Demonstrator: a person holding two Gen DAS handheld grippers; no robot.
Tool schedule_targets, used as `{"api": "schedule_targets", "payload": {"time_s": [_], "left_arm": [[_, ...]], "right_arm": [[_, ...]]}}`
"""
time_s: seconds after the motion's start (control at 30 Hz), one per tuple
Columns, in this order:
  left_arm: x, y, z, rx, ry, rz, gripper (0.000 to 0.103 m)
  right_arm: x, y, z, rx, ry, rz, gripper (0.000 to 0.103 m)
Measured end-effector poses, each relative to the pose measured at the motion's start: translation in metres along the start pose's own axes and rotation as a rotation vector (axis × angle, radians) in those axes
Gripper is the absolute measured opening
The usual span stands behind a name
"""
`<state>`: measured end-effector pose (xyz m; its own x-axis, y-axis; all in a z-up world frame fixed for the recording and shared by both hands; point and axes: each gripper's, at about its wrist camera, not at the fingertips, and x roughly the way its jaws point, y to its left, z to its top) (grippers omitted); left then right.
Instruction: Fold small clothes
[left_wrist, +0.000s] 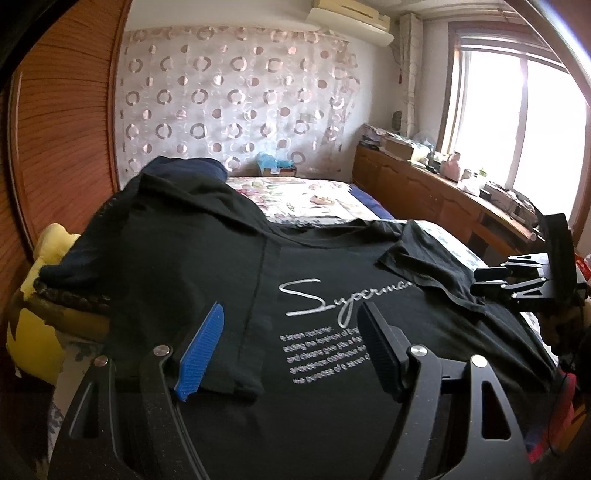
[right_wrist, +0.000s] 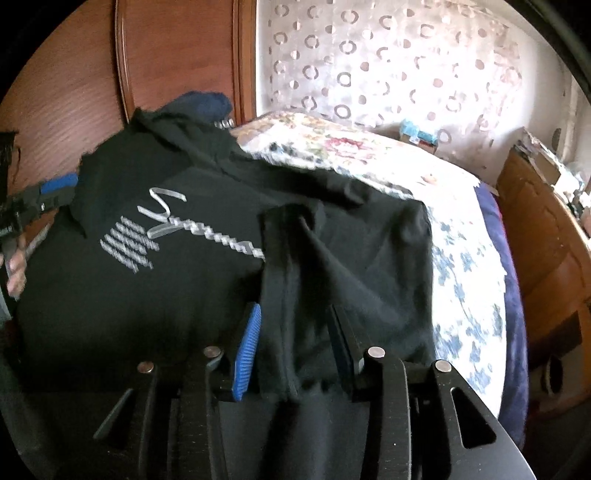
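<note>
A black T-shirt (left_wrist: 207, 266) with silver "Superman" script lies spread on the bed, print up. Its left side is folded inward over the body. My left gripper (left_wrist: 291, 332) hovers open just above the shirt's lower left part, with nothing between its fingers. At the shirt's right side the black sleeve (right_wrist: 295, 258) is turned over onto the chest. My right gripper (right_wrist: 295, 339) stands partly open, and the sleeve's fabric runs between its jaws. The right gripper (left_wrist: 491, 282) also shows at the sleeve's edge in the left wrist view. The left gripper (right_wrist: 55, 192) appears at the far left in the right wrist view.
The bed (right_wrist: 461, 240) has a floral cover and stretches back and right of the shirt. A dark blue garment (left_wrist: 199, 168) lies behind the shirt and a yellow cloth (left_wrist: 48, 251) to the left. A wooden wardrobe (left_wrist: 66, 110) rises on the left, and a cluttered wooden cabinet (left_wrist: 424, 184) runs under the window.
</note>
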<state>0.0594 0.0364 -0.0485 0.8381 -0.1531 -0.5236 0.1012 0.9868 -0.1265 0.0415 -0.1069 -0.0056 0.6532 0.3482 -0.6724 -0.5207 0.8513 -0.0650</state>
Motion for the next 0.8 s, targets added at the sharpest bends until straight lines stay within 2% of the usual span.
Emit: {"api": "schedule_targets", "payload": {"time_s": [0.17, 0.43, 0.53, 0.57, 0.6, 0.8], "left_arm": [[-0.006, 0.015, 0.004, -0.015, -0.015, 0.025, 0.076], [-0.009, 0.034, 0.010, -0.010, -0.024, 0.067, 0.076], [-0.009, 0.038, 0.011, -0.010, -0.024, 0.075, 0.076], [-0.009, 0.041, 0.012, -0.010, -0.023, 0.079, 0.076], [-0.009, 0.043, 0.013, -0.009, -0.022, 0.080, 0.076], [-0.007, 0.051, 0.018, -0.005, -0.022, 0.103, 0.076]], "right_arm": [[0.026, 0.009, 0.030, -0.034, -0.015, 0.038, 0.039], [0.107, 0.013, 0.069, -0.026, 0.071, 0.015, 0.034], [0.129, 0.011, 0.076, -0.021, 0.098, -0.027, 0.020], [0.131, 0.009, 0.078, -0.013, 0.093, -0.028, 0.008], [0.132, 0.008, 0.080, -0.006, 0.088, -0.031, 0.004], [0.123, 0.003, 0.090, 0.067, 0.020, 0.072, 0.004]]}}
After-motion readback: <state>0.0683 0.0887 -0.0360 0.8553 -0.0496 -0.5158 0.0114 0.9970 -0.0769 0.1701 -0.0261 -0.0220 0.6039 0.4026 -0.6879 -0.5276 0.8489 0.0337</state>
